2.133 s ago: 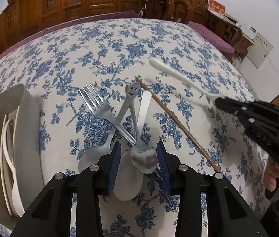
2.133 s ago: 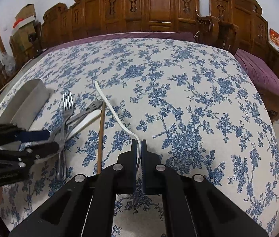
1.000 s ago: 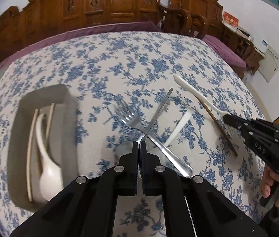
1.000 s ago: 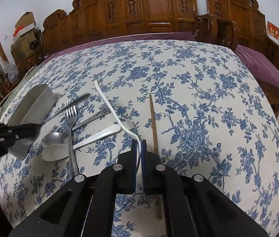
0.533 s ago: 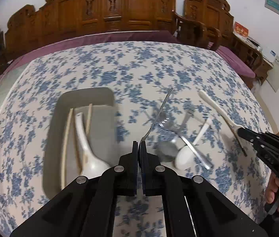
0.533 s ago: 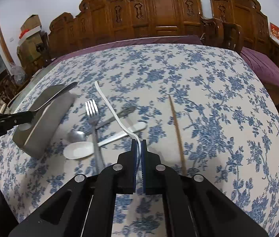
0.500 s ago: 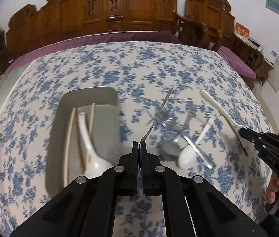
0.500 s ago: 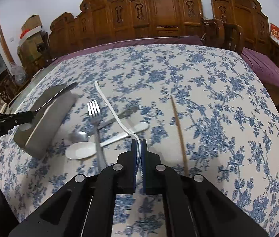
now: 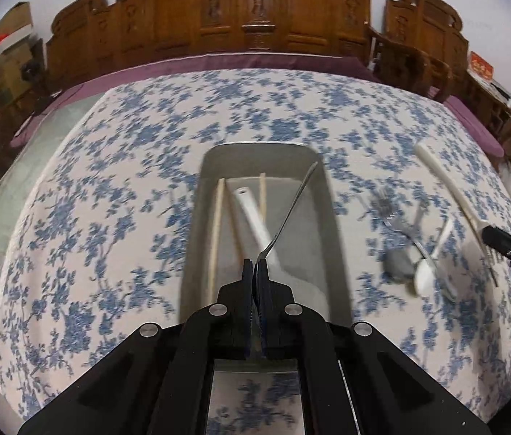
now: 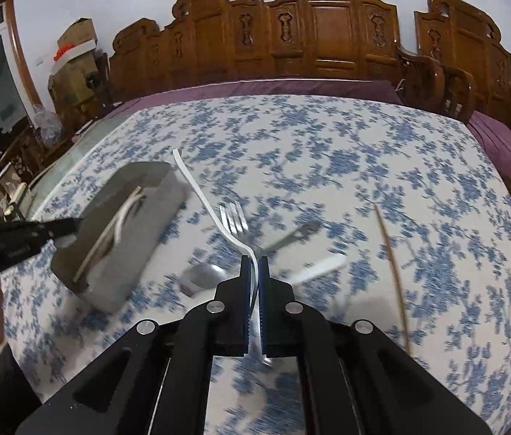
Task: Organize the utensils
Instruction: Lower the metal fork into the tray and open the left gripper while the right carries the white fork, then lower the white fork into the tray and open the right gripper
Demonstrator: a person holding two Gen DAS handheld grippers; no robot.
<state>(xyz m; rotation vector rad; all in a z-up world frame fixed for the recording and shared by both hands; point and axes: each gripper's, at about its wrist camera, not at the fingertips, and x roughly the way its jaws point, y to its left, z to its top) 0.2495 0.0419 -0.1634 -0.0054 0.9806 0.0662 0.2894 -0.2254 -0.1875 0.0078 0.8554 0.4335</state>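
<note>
Left wrist view, jaws clamp metal spoon over tray, right's clamp white utensil.

The right gripper is clamped on a white utensil whose handle extends far-left. Left: grey tray holding chopsticks. Near centre: metal fork, blurred metal spoon. Right: single chopstick. Left gripper at the tray's near-left edge.

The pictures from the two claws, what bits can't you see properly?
- Metal spoon, left wrist view: its bowl is hidden between the left claw pads.
- White fork, right wrist view: its head is hidden inside the right claw.
- Loose cutlery pile, left wrist view: smeared by motion blur.
- Tray, right wrist view: inside mostly hidden by its wall.
</note>
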